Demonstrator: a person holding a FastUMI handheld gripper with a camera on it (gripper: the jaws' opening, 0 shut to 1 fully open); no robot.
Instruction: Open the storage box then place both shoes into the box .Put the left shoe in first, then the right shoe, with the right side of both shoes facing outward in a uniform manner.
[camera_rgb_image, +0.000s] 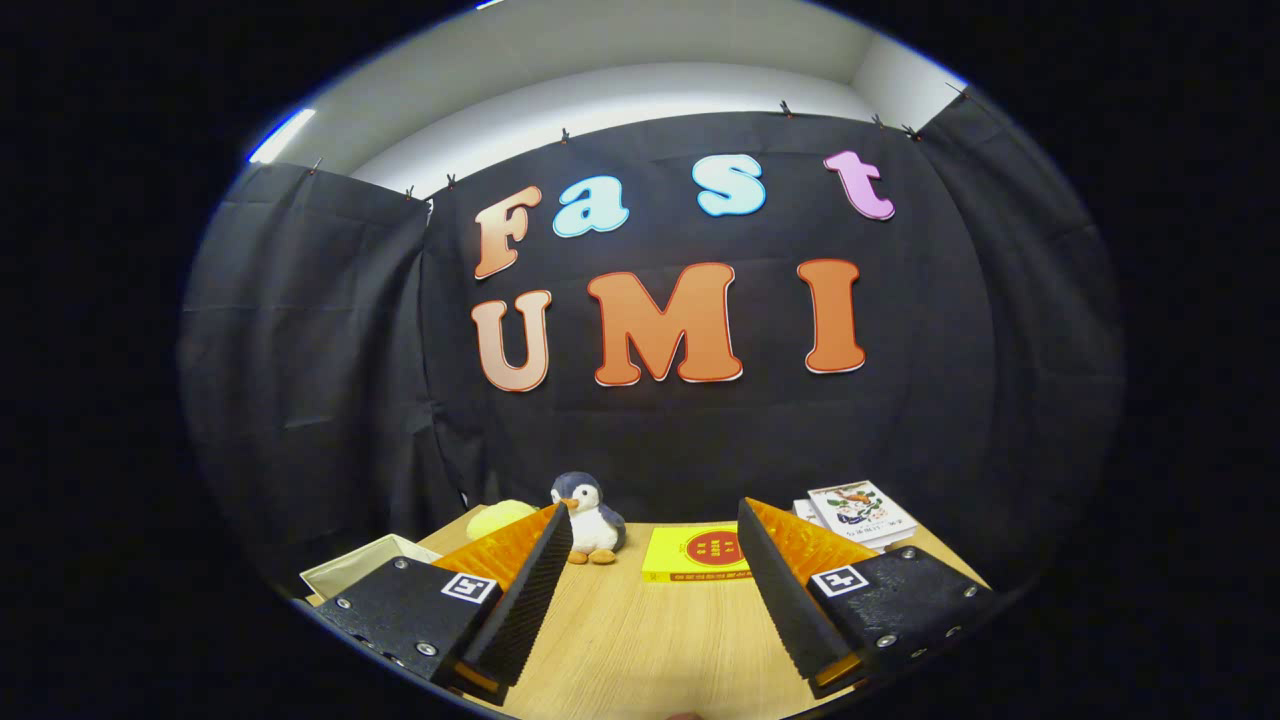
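Gripper (655, 525) with ridged jaws, screwed mounting blocks (each bearing a square marker)

Gripper (655, 520) with jaws spread wide, nothing between them. Bare table (640, 640) lies between and just ahead of the jaws. Beyond them stand a penguin toy (592, 525) and a yellow book (697, 555); further books (858, 512) lie beyond the right finger, a pale tray (352, 566) and yellow object (497, 518) beyond the left.

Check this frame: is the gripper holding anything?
No: the gripper is open, its fingers spread apart over bare table, with the penguin and yellow book beyond them.
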